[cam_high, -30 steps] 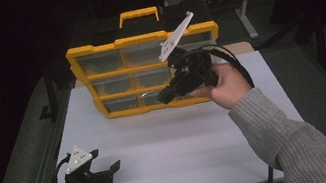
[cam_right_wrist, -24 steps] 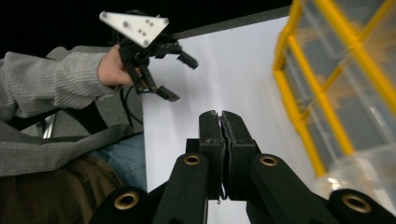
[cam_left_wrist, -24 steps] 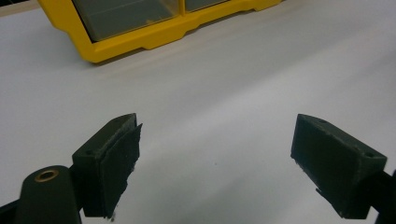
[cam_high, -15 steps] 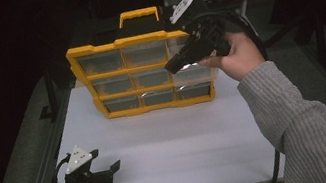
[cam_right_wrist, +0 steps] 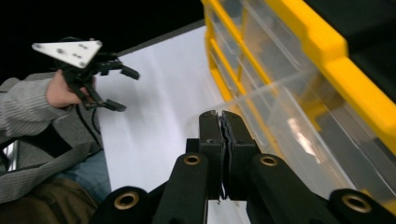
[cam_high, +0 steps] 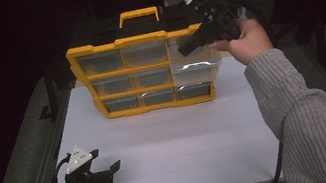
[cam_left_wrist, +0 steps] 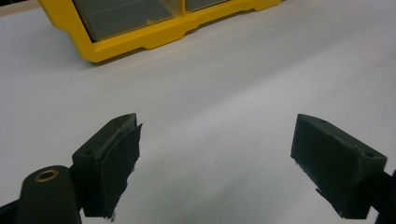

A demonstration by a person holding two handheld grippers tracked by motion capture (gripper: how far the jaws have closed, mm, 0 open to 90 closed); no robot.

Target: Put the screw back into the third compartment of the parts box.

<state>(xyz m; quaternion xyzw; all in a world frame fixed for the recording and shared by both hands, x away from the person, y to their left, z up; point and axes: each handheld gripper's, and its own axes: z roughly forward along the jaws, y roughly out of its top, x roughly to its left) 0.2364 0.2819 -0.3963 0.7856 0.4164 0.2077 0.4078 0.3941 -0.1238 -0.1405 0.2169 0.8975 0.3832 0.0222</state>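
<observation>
A yellow organiser [cam_high: 139,40] with clear drawers and a yellow handle stands upright at the back of the white table [cam_high: 175,145]. Its middle right drawer [cam_high: 196,70] sticks out a little from the frame, and shows close by as the clear drawer [cam_right_wrist: 280,126] in the right gripper view. My right gripper [cam_high: 185,48] is held up in front of the organiser's top right corner, jaws shut with nothing between them [cam_right_wrist: 222,119]. My left gripper [cam_high: 107,159] rests low at the table's front left, open and empty [cam_left_wrist: 217,154], pointing toward the organiser's lower edge [cam_left_wrist: 154,37].
The person's grey sleeve [cam_high: 307,116] crosses the table's right side. A black cable [cam_high: 260,18] loops behind the right hand. Metal frame rails [cam_high: 54,146] run along the table's left edge. Bare white table lies between the left gripper and the organiser.
The right gripper has risen and moved right, from the organiser's lower middle drawers to its top right corner, staying shut. The left gripper has not moved.
</observation>
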